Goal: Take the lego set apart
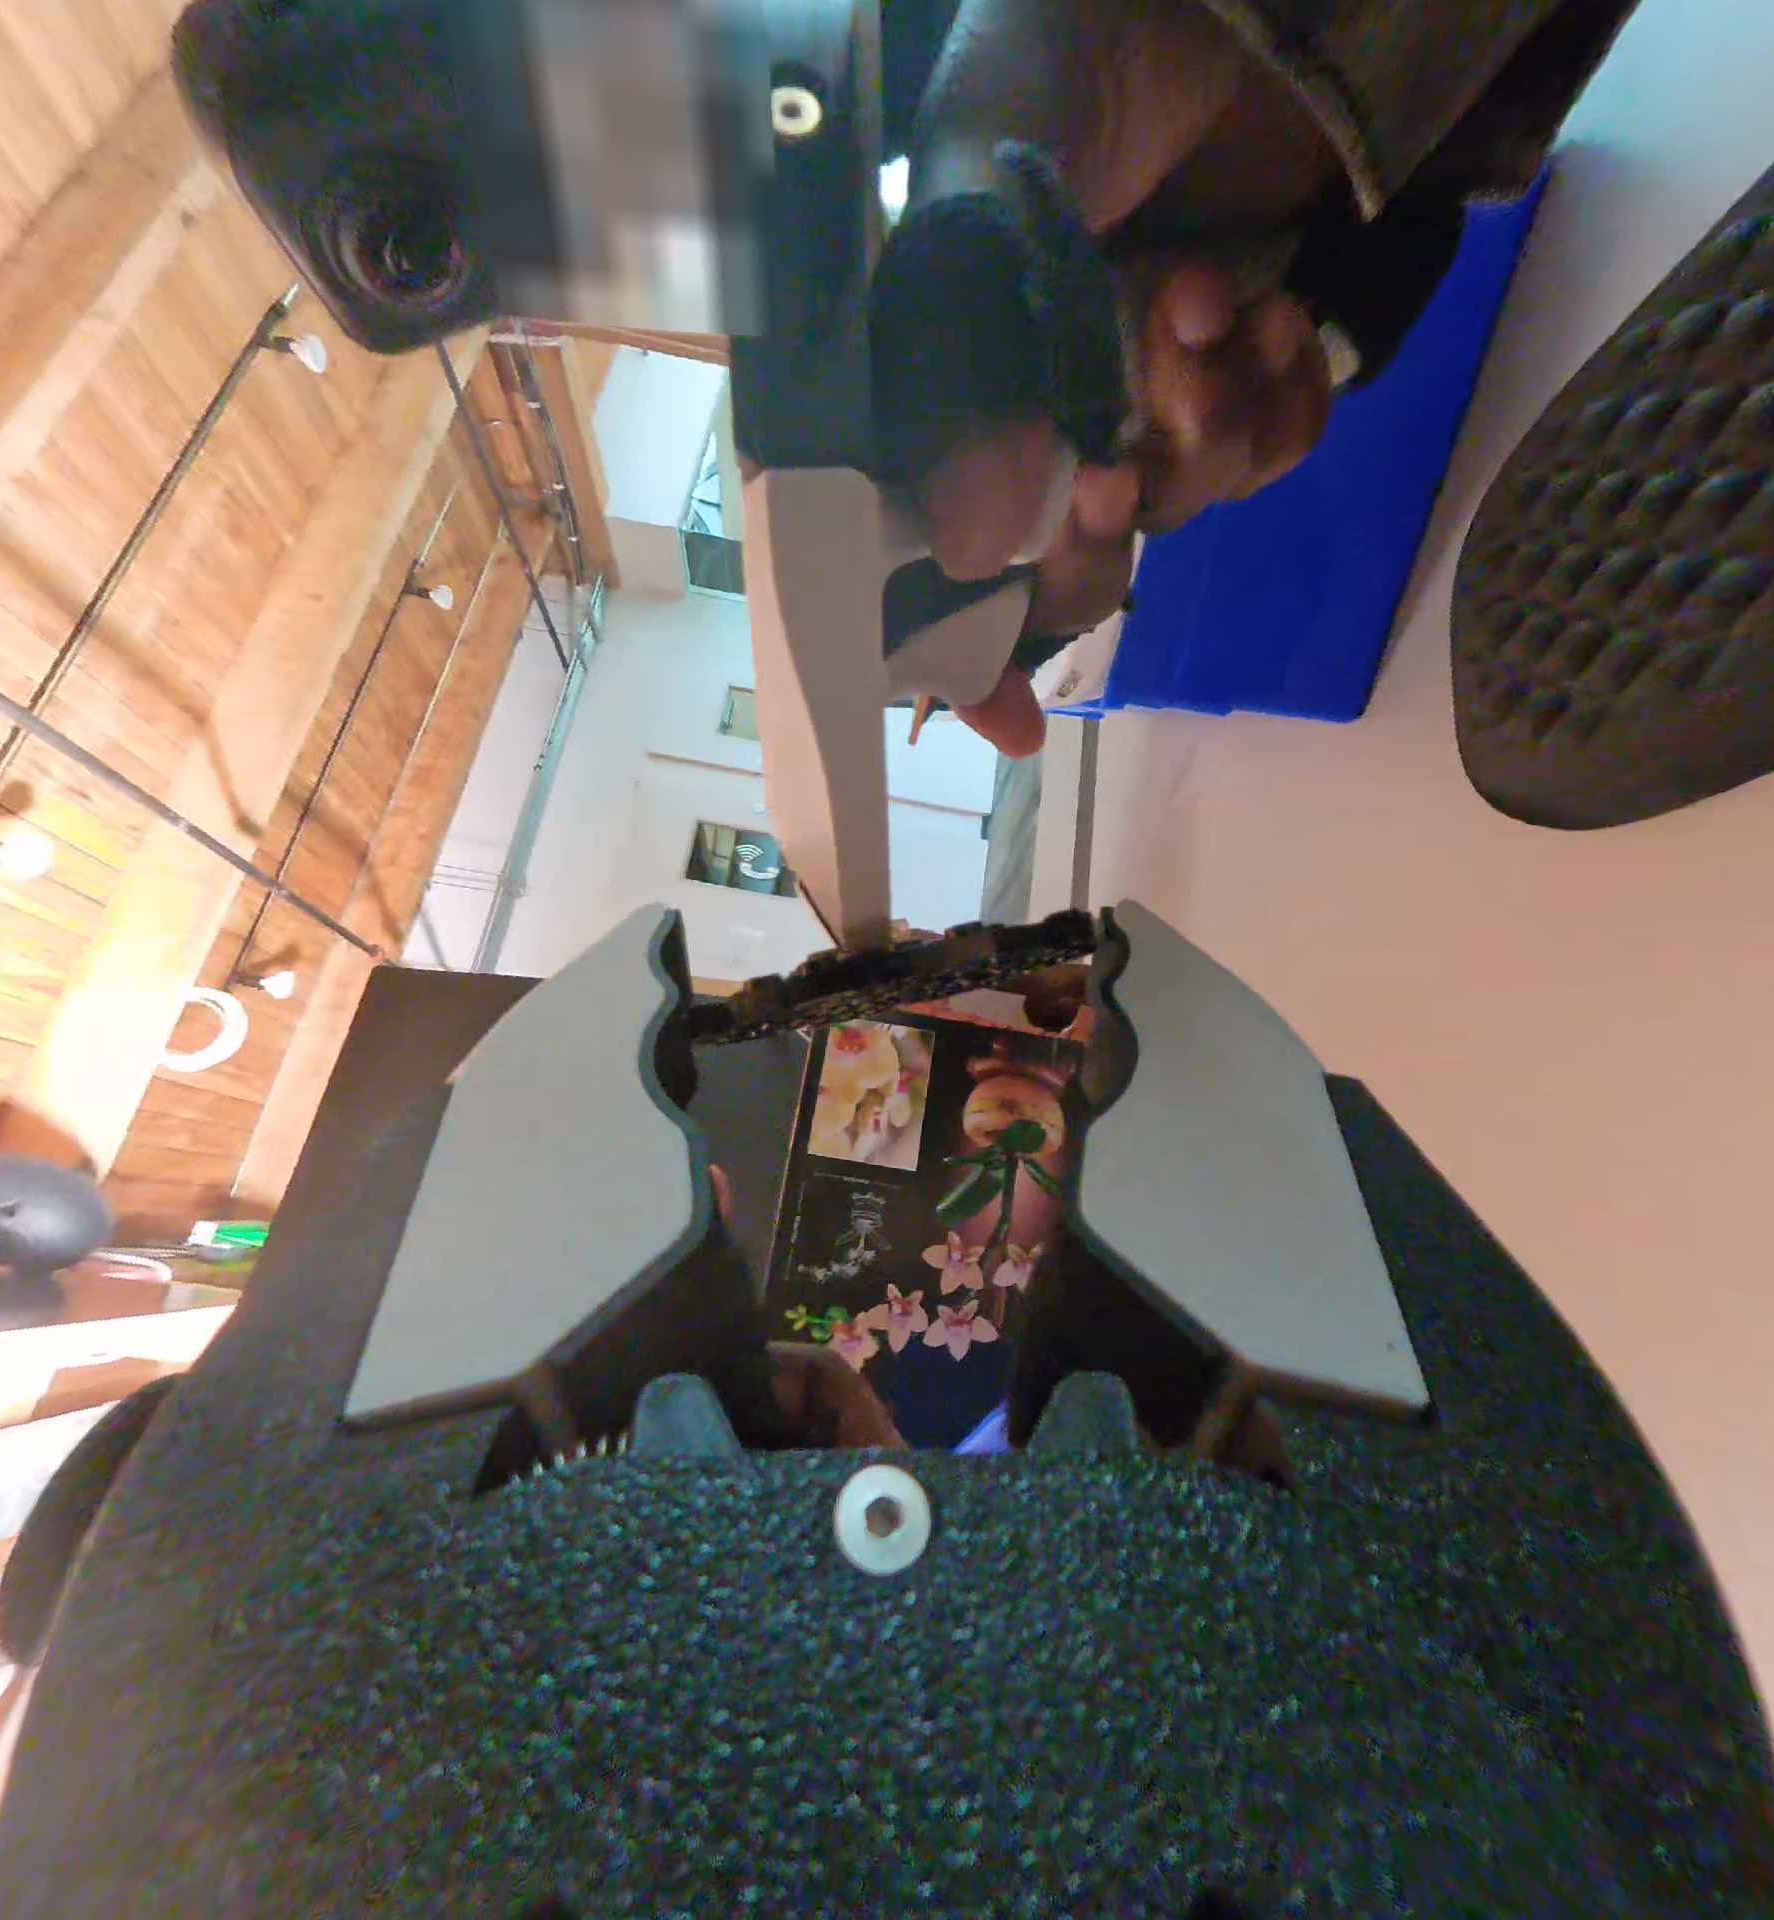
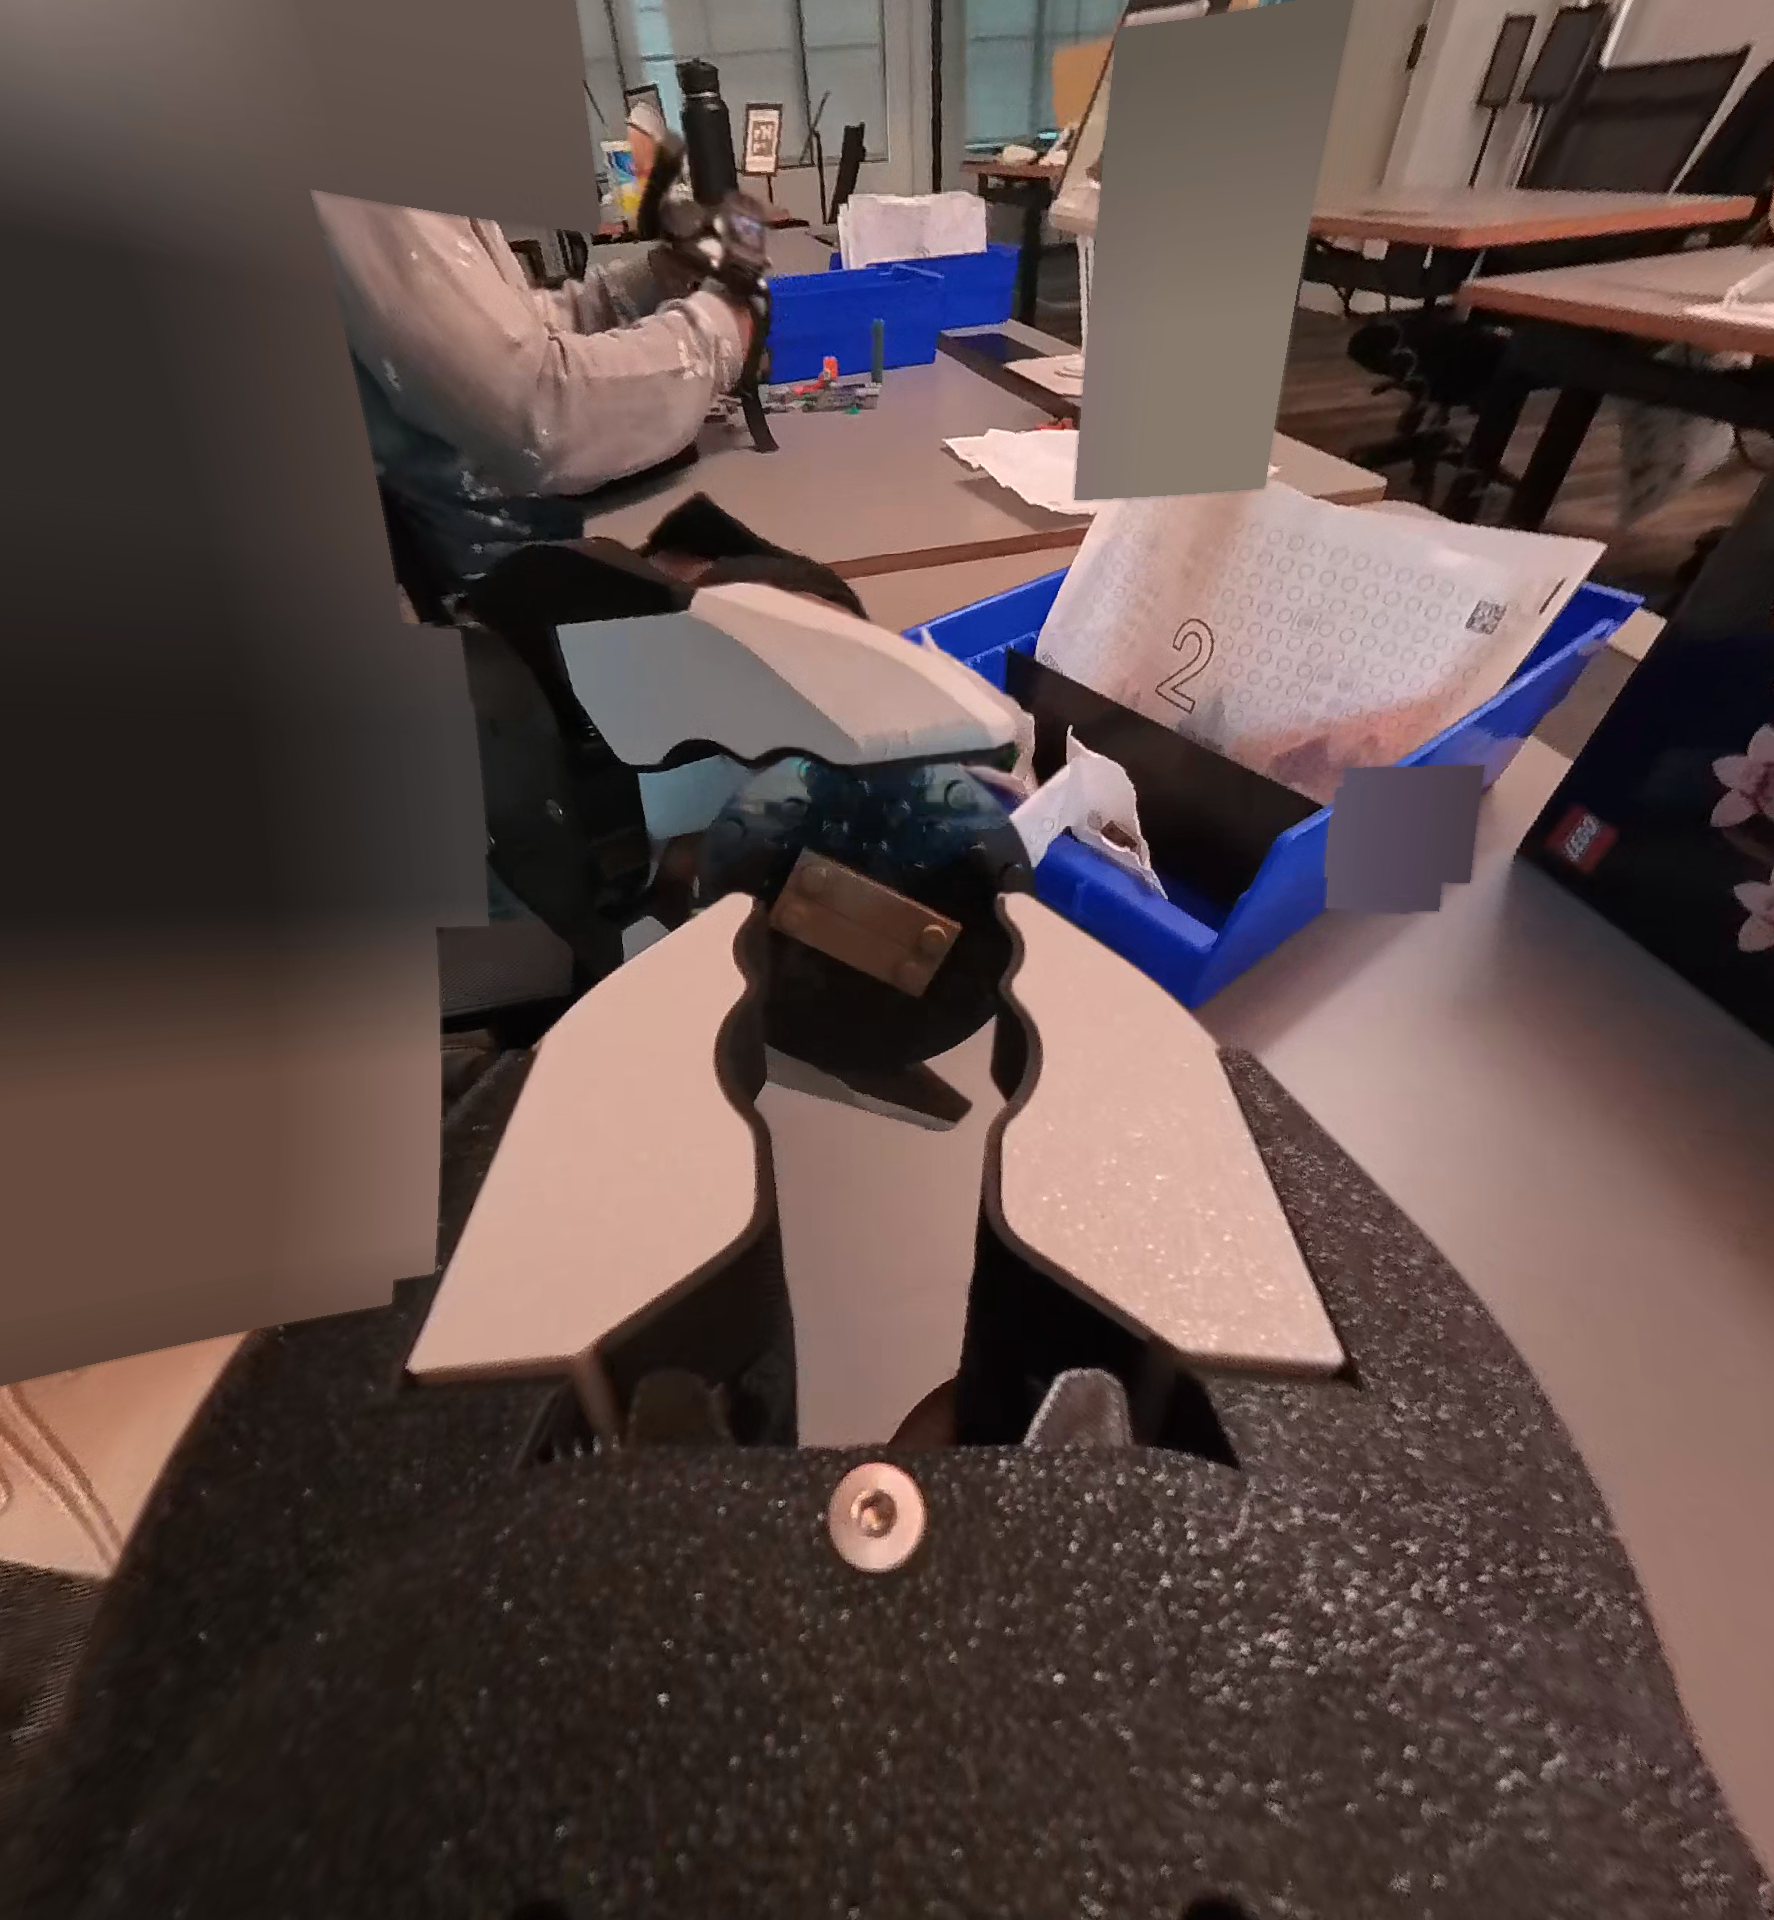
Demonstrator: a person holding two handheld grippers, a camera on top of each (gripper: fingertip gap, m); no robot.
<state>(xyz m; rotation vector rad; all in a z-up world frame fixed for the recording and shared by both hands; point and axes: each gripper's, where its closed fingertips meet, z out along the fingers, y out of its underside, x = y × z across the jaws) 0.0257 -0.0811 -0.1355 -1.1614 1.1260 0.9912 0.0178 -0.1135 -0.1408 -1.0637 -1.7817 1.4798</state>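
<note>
Table (image 2: 1402,1049): smooth matte grey laminate, wood-tone edge band on the far desks. Box (image 2: 1735,831): glossy black carton with pink orchid print, standing upright at the table's right edge; the left wrist view shows its printed face behind the fingers (image 1: 924,1174). Bin (image 2: 1267,914): hard blue plastic, rectangular, open top, sitting mid-table just left of the box, with a black divider across it. In the bin: a translucent crinkly bag (image 2: 1309,634) with a dot pattern, leaning against the far wall, and a scrap of torn white paper (image 2: 1080,800) at the near end. Both grippers: grainy black printed bodies, flat grey fingers with wavy inner edges. Lego (image 2: 862,894): round dark disc, studded, translucent dark-blue upper part, with a tan two-stud plate stuck on the face towards the right camera; held in the air above the table's near edge, in front of the bin. Left gripper (image 1: 893,971) is clamped across the disc's rim, seen edge-on as a thin black studded slab between the tips. Right gripper (image 2: 872,956) has its fingers spread either side of the tan plate (image 2: 862,930), close to the disc; real contact can't be judged. Black dimpled pad (image 1: 1672,488) lies on the table beyond.
</note>
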